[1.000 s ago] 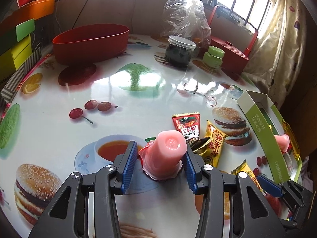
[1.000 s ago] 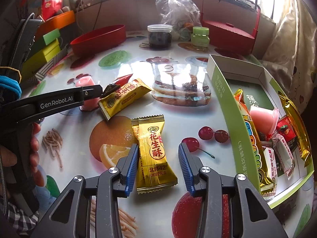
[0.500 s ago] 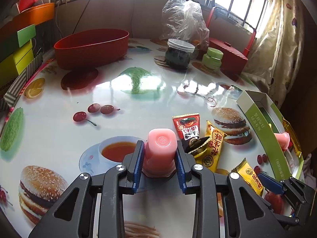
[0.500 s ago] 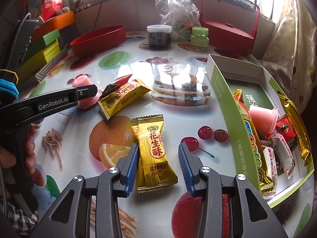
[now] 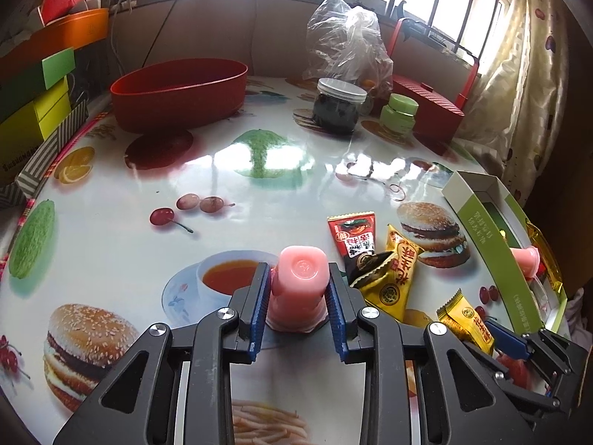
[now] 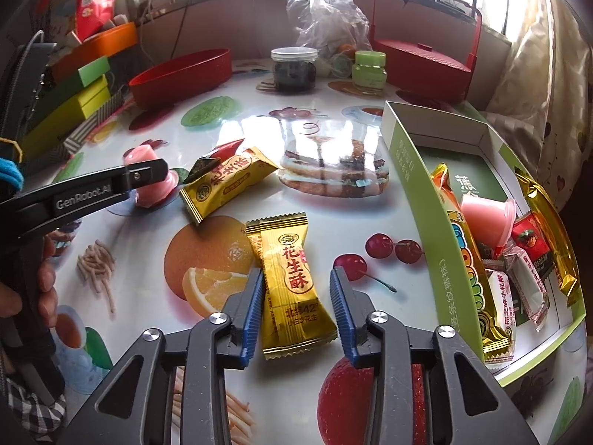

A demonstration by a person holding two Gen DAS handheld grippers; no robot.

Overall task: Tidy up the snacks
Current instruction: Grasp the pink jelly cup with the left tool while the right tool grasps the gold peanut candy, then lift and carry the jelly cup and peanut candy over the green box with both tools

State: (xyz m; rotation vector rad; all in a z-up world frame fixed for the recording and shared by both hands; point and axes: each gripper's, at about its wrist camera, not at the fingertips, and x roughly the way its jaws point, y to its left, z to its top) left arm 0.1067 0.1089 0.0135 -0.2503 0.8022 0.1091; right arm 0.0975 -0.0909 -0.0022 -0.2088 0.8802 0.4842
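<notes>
Left wrist view: glossy printed counter point(image 5: 111, 200), green box point(image 5: 481, 230) at the right edge already holding snacks. Left claw point(image 5: 298, 298) clamps an upturned pink jelly cup point(image 5: 302, 278), base up, rim on the counter. Right claw point(image 6: 296, 307) is closing around a gold peanut-candy packet point(image 6: 292, 282), pads not yet pressing. Risks: soft cup could squeeze out or burst; flat, slick packet may slide away from the pads. Packet's long axis runs away from the camera, between the jaws.
</notes>
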